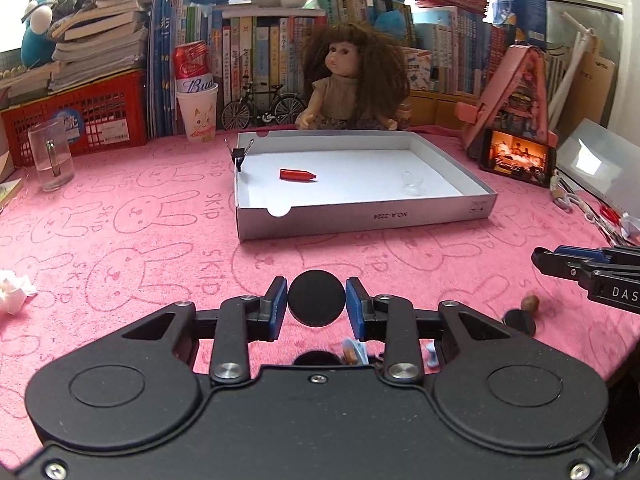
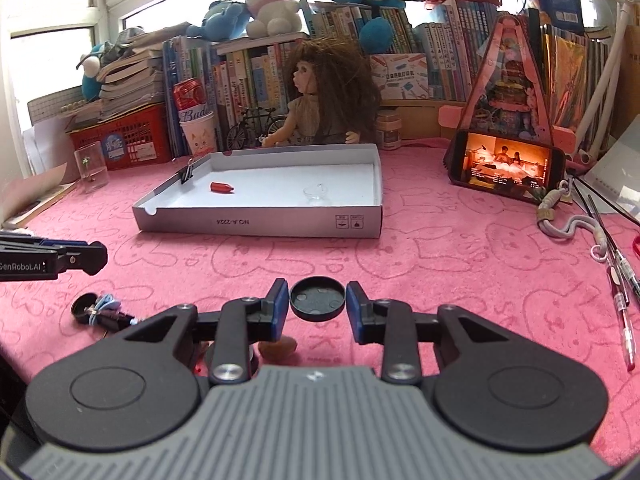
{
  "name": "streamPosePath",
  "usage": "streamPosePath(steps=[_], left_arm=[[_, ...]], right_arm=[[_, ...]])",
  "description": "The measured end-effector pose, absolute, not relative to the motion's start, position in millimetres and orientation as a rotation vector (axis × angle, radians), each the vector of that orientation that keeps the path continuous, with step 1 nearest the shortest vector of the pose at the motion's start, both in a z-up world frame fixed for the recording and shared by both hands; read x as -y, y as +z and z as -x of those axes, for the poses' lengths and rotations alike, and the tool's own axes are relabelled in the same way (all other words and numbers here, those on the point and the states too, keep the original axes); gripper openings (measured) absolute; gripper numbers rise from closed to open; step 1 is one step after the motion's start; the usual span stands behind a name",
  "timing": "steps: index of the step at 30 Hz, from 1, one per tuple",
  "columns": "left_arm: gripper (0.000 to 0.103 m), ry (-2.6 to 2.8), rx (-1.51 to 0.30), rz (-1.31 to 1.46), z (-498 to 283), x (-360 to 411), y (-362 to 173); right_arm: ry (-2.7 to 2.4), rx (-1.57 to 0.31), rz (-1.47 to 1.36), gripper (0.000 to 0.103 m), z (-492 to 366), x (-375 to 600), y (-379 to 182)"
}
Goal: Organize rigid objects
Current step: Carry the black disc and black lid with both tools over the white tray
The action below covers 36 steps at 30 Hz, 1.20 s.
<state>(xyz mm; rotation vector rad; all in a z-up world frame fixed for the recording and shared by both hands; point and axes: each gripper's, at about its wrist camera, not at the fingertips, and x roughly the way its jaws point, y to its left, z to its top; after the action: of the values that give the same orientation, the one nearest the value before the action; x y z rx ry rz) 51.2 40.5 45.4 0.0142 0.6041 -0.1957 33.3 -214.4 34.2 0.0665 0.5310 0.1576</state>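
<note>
Quick count: two grippers, left and right, each pinching one black round lid. One white tray mid-frame: one red crayon, one binder clip.

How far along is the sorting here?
Early. The box lid already holds a red crayon, a clear piece and a binder clip. Each pair of tongs, left and right, grips a black disc. A cable bundle remains on the cloth.

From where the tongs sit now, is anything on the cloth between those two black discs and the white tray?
Nothing visible. The left tongs hold a black disc, the right tongs hold a black cap, and only bare pink cloth lies before the tray. Its near wall must be cleared.
</note>
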Motion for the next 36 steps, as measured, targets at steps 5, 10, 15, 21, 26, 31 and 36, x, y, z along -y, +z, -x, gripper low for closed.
streamPosePath(steps=[5,10,15,21,26,31,36], left_arm=[[0.03,-0.193,-0.607,0.007,-69.5,-39.5,52.5],[0.03,-0.194,-0.609,0.045,-91.3,-39.9,63.0],[0.03,-0.178,-0.598,0.054,-115.6,-35.6,70.6],[0.03,-0.173,-0.618,0.082,-151.8,-29.0,71.9],[0.03,-0.157,-0.665,0.103,-185.0,-23.8,64.2],[0.03,-0.14,-0.681,0.101,-210.6,-19.9,56.8],[0.03,-0.128,-0.699,0.086,-231.4,-13.2,48.3]], right_arm=[[0.132,-0.566,-0.095,0.036,-54.0,216.3,38.2],[0.129,-0.558,-0.11,0.036,-71.6,217.4,46.1],[0.14,-0.55,-0.141,0.036,-93.7,218.9,55.1],[0.146,-0.558,-0.163,0.036,-126.9,218.2,61.8],[0.159,-0.587,-0.185,0.036,-154.2,216.9,60.8],[0.157,-0.609,-0.158,0.036,-176.6,207.2,52.2],[0.153,-0.635,-0.134,0.036,-197.0,197.0,43.3]])
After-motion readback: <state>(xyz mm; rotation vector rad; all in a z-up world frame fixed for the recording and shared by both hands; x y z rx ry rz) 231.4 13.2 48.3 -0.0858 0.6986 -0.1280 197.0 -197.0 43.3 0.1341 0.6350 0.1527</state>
